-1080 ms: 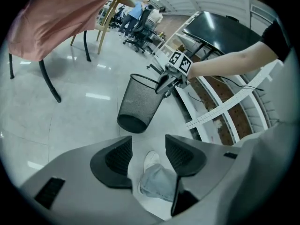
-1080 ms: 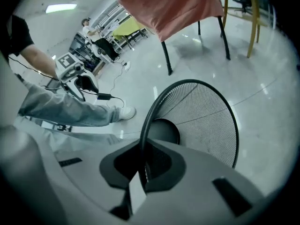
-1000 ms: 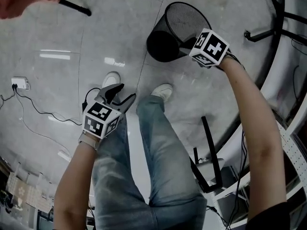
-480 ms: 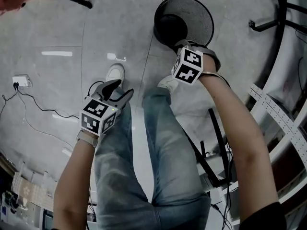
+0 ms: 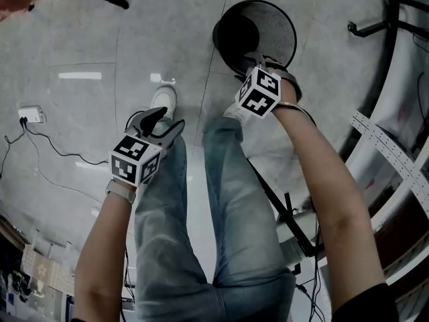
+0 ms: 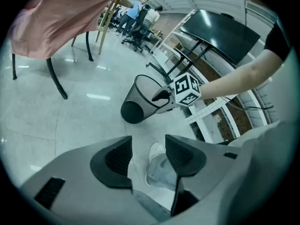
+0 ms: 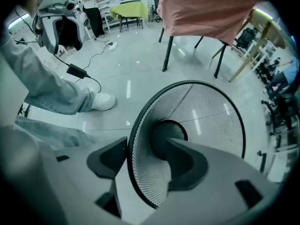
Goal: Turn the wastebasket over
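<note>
The black mesh wastebasket (image 5: pixel 268 29) stands on the grey floor with its mouth up; its dark bottom shows through the opening. My right gripper (image 5: pixel 258 64) points down over the near rim. In the right gripper view the wastebasket's rim (image 7: pixel 133 139) runs between the jaws, one pad (image 7: pixel 108 157) outside and one inside the wastebasket. The right gripper (image 7: pixel 145 159) is opening, and the pads stand off the mesh. My left gripper (image 5: pixel 159 122) hangs open over the person's left leg, with nothing between its fingers. The left gripper view shows the wastebasket (image 6: pixel 140 100) ahead.
The person's jeans and white shoes (image 5: pixel 163 100) are just before the wastebasket. A table with a pink cloth (image 7: pixel 211 8) and dark legs stands beyond. A power strip (image 5: pixel 27 116) with cable lies at the left. A metal frame (image 5: pixel 389 146) and black stand (image 5: pixel 288 210) fill the right.
The right gripper brought the wastebasket from lying tilted on its side to mouth up and nearer the person's feet. Its jaws, shut on the rim before, now stand apart. The left gripper barely shifted.
</note>
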A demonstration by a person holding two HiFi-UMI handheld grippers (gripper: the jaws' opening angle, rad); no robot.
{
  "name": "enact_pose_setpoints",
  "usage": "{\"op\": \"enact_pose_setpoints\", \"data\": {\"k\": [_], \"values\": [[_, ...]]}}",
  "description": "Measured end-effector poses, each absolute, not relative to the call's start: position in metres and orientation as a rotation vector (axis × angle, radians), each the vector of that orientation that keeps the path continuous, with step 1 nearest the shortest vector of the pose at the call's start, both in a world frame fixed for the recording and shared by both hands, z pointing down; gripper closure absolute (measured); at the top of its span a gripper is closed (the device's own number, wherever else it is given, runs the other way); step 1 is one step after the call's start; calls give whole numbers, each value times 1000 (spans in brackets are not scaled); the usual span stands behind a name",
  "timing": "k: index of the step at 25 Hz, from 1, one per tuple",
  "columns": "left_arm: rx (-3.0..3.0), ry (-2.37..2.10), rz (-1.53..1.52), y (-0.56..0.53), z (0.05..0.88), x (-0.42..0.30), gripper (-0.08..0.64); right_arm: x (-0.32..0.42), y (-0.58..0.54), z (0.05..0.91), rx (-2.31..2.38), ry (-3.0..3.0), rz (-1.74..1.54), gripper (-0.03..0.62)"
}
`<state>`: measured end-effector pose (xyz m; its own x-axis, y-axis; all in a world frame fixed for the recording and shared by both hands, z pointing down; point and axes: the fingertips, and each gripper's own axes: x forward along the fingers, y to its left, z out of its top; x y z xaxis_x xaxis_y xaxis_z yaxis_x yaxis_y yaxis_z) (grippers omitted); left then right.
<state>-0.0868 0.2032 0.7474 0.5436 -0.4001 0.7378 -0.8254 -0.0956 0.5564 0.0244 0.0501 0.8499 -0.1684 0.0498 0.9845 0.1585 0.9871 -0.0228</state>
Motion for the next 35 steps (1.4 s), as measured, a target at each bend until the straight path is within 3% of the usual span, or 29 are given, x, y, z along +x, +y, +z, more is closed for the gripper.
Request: {"op": "enact_pose_setpoints", "data": {"k": [7,10,11,15,17,22,35], "values": [[1799,-969,539,190,720,-91,334,10,34,790,5,-1885,19,275],[1868,-934,550,175,683,-89,339,2,30,735,144,-2015,206,275],[1898,-922,551,169,667,-88,356,2,29,714,208,-2064,274,283],[2041,-938,514,124,596,-89,480,13,18,629,505,-2214,490,516],[2101,-954,485,96,561,-91,527,19,6,581,642,-2290,596,581],[2176,-836,335,75,449,-69,546,37,22,457,850,-2419,789,583],[2331,-846,128,27,175,-19,546,57,21,177,1120,-2650,731,583]]}}
